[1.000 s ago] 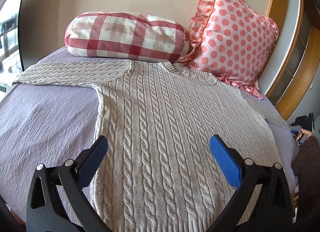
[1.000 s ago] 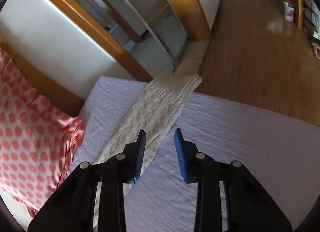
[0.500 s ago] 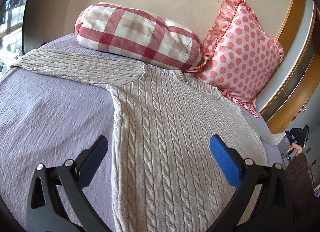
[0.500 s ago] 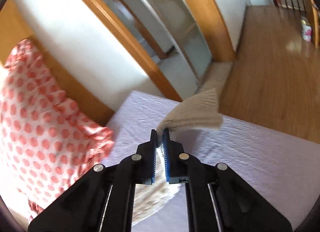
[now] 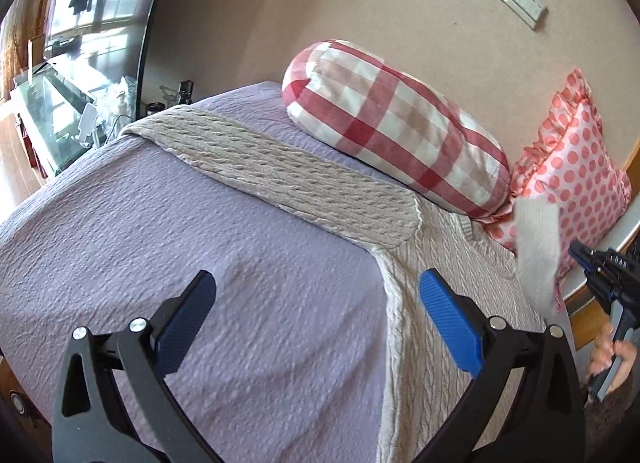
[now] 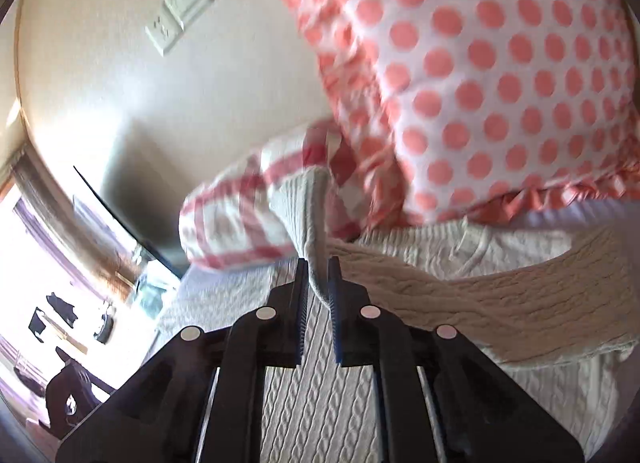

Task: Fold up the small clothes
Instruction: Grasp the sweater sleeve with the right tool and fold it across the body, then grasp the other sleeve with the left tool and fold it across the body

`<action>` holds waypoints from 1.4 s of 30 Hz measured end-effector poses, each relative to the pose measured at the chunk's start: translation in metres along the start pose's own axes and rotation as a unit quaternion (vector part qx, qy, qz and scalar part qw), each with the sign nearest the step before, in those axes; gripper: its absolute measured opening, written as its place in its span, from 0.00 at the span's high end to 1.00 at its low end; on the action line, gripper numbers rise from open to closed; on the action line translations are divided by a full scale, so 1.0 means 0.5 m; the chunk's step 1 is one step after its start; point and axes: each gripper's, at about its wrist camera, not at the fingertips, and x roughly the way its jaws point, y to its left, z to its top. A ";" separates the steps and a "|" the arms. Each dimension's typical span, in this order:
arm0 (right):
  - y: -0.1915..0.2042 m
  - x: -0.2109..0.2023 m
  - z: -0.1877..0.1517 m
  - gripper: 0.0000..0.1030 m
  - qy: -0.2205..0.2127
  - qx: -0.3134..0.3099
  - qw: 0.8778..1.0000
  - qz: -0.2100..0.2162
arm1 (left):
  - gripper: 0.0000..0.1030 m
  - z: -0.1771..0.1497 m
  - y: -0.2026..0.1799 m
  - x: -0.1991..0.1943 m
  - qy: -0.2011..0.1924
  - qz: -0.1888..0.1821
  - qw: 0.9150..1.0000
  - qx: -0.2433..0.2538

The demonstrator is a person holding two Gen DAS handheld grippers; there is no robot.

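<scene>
Gripped between the closed jaws of the right gripper (image 6: 318, 283), the cuff of the sweater's right sleeve (image 6: 308, 215) is now held up off the bed; a second ago that sleeve lay flat along the lilac bedspread with the jaws parted above it. The sleeve has since been lifted and swung inward, so that it trails across the cable-knit sweater (image 6: 320, 403), which remains spread on the bed. The fold of the first sleeve is judged to be under way, not finished. In the left wrist view, the left gripper (image 5: 316, 319) is held with its jaws wide apart and empty, now over the bedspread (image 5: 200, 263) beside the sweater's edge rather than over its body. Farther off, the left sleeve (image 5: 280, 167) is still stretched out flat. Behind lie the checked bolster (image 5: 392, 123) and the polka-dot pillow (image 6: 500, 75), blurred, probably by motion.
</scene>
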 end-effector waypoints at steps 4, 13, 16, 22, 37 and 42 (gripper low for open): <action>-0.032 -0.067 -0.037 0.28 -0.056 0.002 0.998 -0.021 | 0.02 0.072 0.078 0.026 -0.005 0.020 0.999 -0.043; -0.131 -0.177 -0.109 0.25 -0.097 0.007 0.991 -0.094 | 0.20 0.204 0.257 0.171 0.045 0.022 0.982 -0.184; -0.145 -0.197 -0.123 0.23 -0.106 0.007 0.989 -0.107 | 0.20 0.230 0.285 0.186 0.044 0.016 0.977 -0.208; -0.153 -0.201 -0.134 0.21 -0.108 0.013 0.990 -0.095 | 0.45 0.267 0.342 0.205 0.023 0.014 0.966 -0.258; -0.154 -0.241 -0.125 0.18 -0.138 0.015 0.987 -0.077 | 0.94 0.160 -0.412 0.102 -0.024 -0.081 0.962 0.261; -0.212 -0.200 -0.120 0.18 -0.095 0.068 0.990 -0.073 | 0.87 -0.147 -0.651 0.198 0.078 -0.120 0.883 0.447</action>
